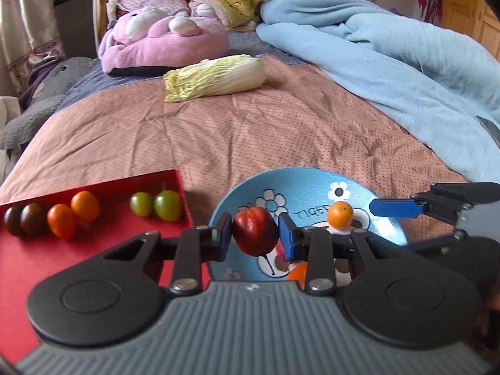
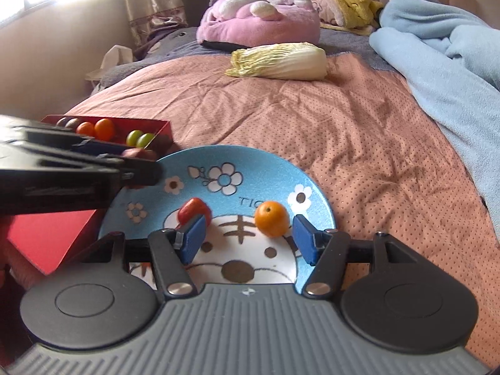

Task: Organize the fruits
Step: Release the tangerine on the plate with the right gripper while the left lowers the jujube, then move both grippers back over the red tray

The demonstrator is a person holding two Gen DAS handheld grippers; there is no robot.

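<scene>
My left gripper (image 1: pixel 255 234) is shut on a dark red fruit (image 1: pixel 255 231), holding it over the near left part of a blue tiger plate (image 1: pixel 312 181). A small orange fruit (image 1: pixel 340 215) lies on that plate. To the left, a red tray (image 1: pixel 31 265) holds two dark, two orange and two green fruits. In the right wrist view, my right gripper (image 2: pixel 249 239) stands open low over the plate (image 2: pixel 265 168). The orange fruit (image 2: pixel 271 218) sits just ahead of its right finger, and a red fruit (image 2: pixel 193 209) lies behind its left finger. Nothing is between the pads.
A napa cabbage (image 1: pixel 215 76) lies farther back on the pink dotted bedspread (image 1: pixel 250 131). A light blue blanket (image 1: pixel 390 53) is heaped on the right and pink plush cushions (image 1: pixel 162 40) at the back. My left gripper (image 2: pixel 140 156) reaches in from the left beside the tray (image 2: pixel 162 126).
</scene>
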